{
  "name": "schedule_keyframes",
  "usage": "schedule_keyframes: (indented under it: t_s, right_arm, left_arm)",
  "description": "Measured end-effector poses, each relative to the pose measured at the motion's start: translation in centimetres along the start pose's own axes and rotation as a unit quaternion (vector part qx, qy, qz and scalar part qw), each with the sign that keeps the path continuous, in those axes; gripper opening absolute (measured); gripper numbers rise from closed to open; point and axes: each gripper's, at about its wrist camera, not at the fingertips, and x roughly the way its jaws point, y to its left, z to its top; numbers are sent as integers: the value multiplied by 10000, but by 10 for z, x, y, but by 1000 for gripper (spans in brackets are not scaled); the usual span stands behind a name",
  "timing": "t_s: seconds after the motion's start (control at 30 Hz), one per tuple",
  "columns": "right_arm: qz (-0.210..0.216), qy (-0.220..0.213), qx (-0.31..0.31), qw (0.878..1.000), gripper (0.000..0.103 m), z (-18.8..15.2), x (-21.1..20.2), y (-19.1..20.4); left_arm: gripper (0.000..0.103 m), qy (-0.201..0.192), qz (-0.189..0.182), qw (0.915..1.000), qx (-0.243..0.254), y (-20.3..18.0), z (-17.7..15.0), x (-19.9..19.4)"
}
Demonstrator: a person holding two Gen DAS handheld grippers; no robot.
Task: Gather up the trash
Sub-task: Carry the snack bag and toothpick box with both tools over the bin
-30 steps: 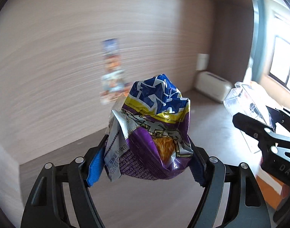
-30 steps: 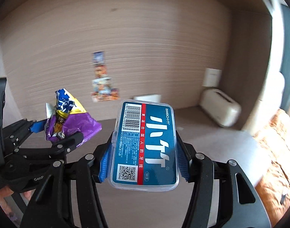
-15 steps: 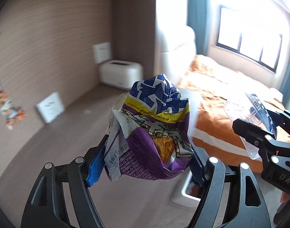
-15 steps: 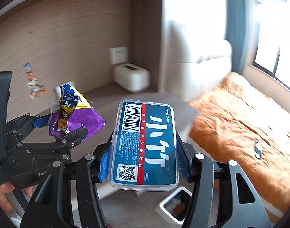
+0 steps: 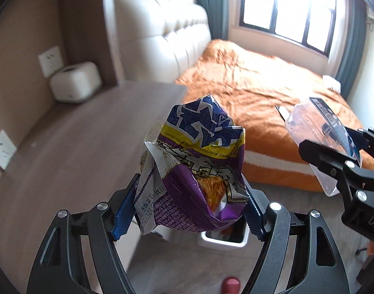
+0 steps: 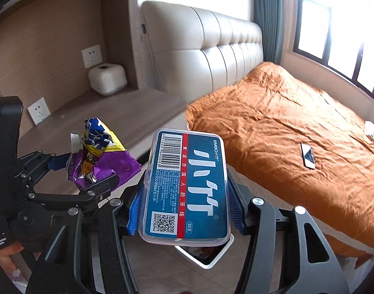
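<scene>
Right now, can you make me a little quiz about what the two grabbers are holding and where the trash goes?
1. What does the left gripper hold?
2. True or false: the right gripper holds a blue-labelled clear plastic box.
3. Where is the white bin? A) on the bed B) on the floor beside the bed C) on the shelf

Key:
1. A crumpled purple snack bag.
2. True.
3. B, by the orange bed.
</scene>
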Motion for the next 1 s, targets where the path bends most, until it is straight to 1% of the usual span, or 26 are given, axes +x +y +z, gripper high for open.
schedule_keyframes:
  t_s: [0.13, 0.23, 0.37, 0.4, 0.53, 0.63, 0.67, 0.73, 0.77, 0.8, 0.83, 0.87, 0.9, 1.0]
  right_arm:
    - [62, 257, 137, 9996, 58, -24, 33, -29]
    - [88, 397, 263, 9988, 58, -41, 59, -47]
    - [93, 639, 392, 9971, 58, -69, 106, -73]
    - [85, 701, 407, 9967, 58, -78, 119, -78]
    - [173, 1026, 414, 9937, 58, -117, 176, -94]
    - [243, 1253, 455, 9908, 58, -148, 218, -101]
    - [276, 1301, 476, 9900, 58, -157, 229, -103]
    - [314, 1407, 492, 9883, 58, -176, 255, -105]
    - [339, 1442, 498, 9877, 59, -184, 266, -105]
    - [361, 1471, 491, 9872, 63, -191, 275, -105]
    - [418, 1582, 416, 9856, 93, -202, 292, -103]
    - [377, 1652, 318, 9850, 99, -210, 303, -101]
    - [283, 1678, 215, 9852, 99, -218, 313, -99]
    - [118, 1783, -48, 9839, 99, -242, 338, -94]
  left_arm:
    - [74, 301, -159, 9994, 75, -19, -6, 45]
    - [74, 531, -295, 9979, 212, -34, -20, 86]
    - [74, 888, -485, 9937, 487, -53, -54, 154]
    - [74, 972, -591, 9923, 492, -56, -64, 170]
    - [74, 1328, -786, 9860, 624, -69, -103, 237]
    - [74, 1468, -882, 9828, 685, -76, -124, 276]
    - [74, 1526, -936, 9811, 738, -79, -133, 295]
    - [74, 1561, -998, 9796, 784, -83, -145, 316]
    - [74, 1637, -1100, 9771, 802, -86, -155, 332]
    - [77, 1656, -1165, 9757, 834, -87, -161, 343]
    - [90, 1642, -1127, 9761, 875, -89, -168, 355]
    - [100, 1612, -1093, 9769, 883, -89, -172, 365]
    - [98, 1527, -1068, 9788, 853, -89, -177, 372]
    - [98, 1521, -1072, 9797, 746, -86, -188, 393]
